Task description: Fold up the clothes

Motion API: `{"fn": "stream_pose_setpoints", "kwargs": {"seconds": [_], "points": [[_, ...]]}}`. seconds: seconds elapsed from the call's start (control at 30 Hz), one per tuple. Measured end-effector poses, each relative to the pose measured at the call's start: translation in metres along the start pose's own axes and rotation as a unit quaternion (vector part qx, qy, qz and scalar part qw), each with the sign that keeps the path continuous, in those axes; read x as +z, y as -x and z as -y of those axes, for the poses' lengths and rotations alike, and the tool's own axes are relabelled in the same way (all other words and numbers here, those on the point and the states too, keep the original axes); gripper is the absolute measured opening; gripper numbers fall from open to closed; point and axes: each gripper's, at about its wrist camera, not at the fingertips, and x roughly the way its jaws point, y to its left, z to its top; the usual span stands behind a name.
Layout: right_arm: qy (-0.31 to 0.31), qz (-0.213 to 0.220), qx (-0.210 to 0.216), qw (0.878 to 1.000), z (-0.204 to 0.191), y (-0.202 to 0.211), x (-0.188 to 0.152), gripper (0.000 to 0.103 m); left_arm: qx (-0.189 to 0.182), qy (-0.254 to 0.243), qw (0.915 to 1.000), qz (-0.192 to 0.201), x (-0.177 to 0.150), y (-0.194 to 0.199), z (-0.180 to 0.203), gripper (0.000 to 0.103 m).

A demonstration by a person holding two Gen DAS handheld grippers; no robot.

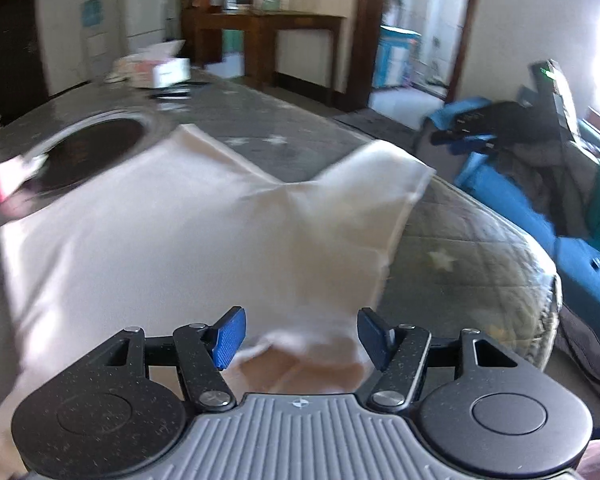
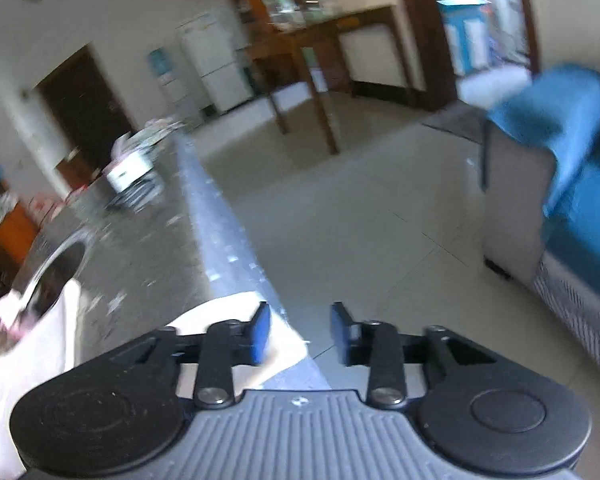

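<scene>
A white garment (image 1: 172, 232) lies spread on the grey star-patterned table cover (image 1: 460, 240). One corner of it is lifted into a peak near the table's right edge. My left gripper (image 1: 302, 338) hovers over the garment's near edge. Its blue pads (image 1: 230, 338) stand wide apart, and the cloth lies below and between them without being pinched. In the right wrist view my right gripper (image 2: 300, 334) is open over the table's edge (image 2: 228, 248) with nothing between its jaws. A corner of the white garment (image 2: 236, 308) shows under its left finger.
A round dark inset (image 1: 100, 148) sits in the table beyond the garment, with a pink item (image 1: 8, 176) beside it. Boxes (image 1: 160, 68) stand at the far end. A blue sofa (image 2: 572, 200) stands to the right across tiled floor (image 2: 360, 208). A wooden table (image 2: 312, 48) is behind.
</scene>
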Motion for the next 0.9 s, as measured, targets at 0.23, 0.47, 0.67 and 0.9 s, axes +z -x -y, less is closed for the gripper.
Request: {"fn": "stream_pose_setpoints", "kwargs": {"seconds": [0.23, 0.47, 0.67, 0.9], "points": [[0.155, -0.044, 0.101, 0.982, -0.088, 0.006, -0.021, 0.051, 0.056, 0.072, 0.9957, -0.012, -0.034, 0.024, -0.052, 0.064], [0.287, -0.078, 0.143, 0.944, -0.171, 0.004, -0.067, 0.051, 0.046, 0.083, 0.9955, 0.0, -0.044, 0.029, -0.061, 0.058], [0.369, -0.087, 0.15, 0.913, -0.201, 0.01, -0.098, 0.052, 0.033, 0.069, 0.997, -0.001, -0.054, 0.038, -0.066, 0.059], [0.396, -0.104, 0.171, 0.896, -0.212, 0.022, -0.116, 0.055, 0.048, 0.055, 0.9973, -0.001, -0.063, 0.045, -0.074, 0.059]]}}
